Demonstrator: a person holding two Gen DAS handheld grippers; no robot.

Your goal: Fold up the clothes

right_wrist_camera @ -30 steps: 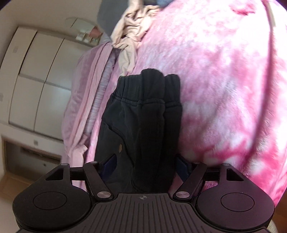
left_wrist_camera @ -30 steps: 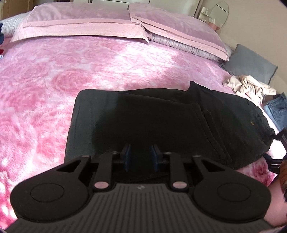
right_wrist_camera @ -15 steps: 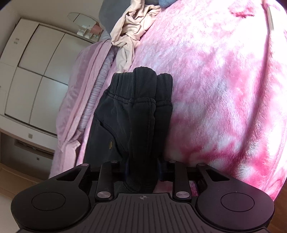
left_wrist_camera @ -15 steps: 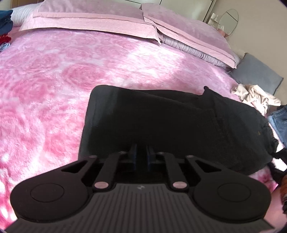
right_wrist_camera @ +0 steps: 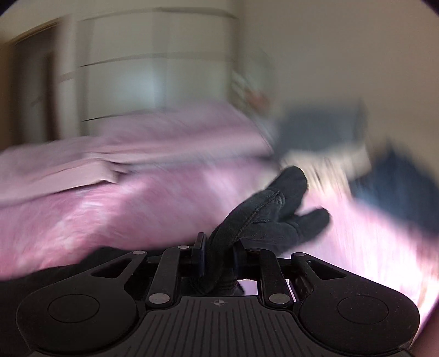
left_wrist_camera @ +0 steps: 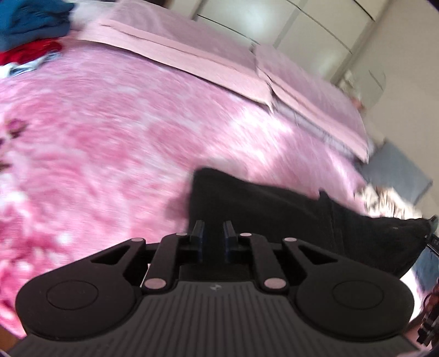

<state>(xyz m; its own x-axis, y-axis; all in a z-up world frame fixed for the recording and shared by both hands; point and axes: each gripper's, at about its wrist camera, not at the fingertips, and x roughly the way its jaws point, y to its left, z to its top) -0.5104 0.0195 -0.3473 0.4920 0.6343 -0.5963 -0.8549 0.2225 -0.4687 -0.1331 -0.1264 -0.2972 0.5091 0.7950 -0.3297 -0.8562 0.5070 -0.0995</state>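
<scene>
Folded black trousers [left_wrist_camera: 288, 219] lie across the pink bedspread [left_wrist_camera: 109, 137], reaching from my left gripper [left_wrist_camera: 214, 233] toward the right. My left gripper sits at their folded left end, its jaws nearly closed with dark fabric between them. My right gripper [right_wrist_camera: 216, 247] is shut on the trousers' waistband end [right_wrist_camera: 269, 217], which sticks up and forward above the bed. Both views are blurred by motion.
Pink pillows [left_wrist_camera: 219, 55] lie along the head of the bed. Blue and red clothes [left_wrist_camera: 30, 24] are piled at the far left. A beige garment [left_wrist_camera: 384, 203], a grey cushion [left_wrist_camera: 397, 167] and blue jeans [right_wrist_camera: 397, 192] lie at the right side. White wardrobe doors [right_wrist_camera: 151, 68] stand behind.
My right gripper closed on the waistband end and lifted and swung it, turning the view toward the wardrobe. My left gripper narrowed on the folded end and shifted left.
</scene>
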